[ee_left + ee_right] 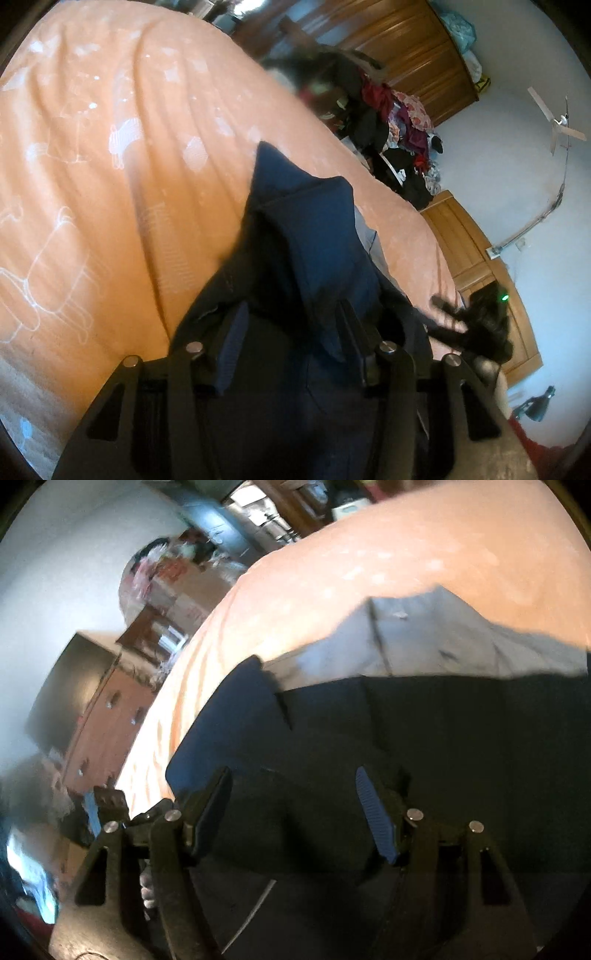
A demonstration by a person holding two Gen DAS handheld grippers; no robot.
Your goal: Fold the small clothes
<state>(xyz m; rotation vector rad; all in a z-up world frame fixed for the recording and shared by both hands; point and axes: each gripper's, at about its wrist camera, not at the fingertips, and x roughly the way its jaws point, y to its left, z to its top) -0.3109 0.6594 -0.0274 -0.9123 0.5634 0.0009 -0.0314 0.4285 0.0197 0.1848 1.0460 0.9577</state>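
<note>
Navy garment (314,236) lies on the orange bedspread (110,166), bunched upward. Left gripper (291,325): cloth bunched between its fingers, whether pinched I cannot tell. Right gripper (295,794): jaws spread wide over the garment, gripping nothing. Grey cloth (424,642) just beyond the navy piece.
</note>
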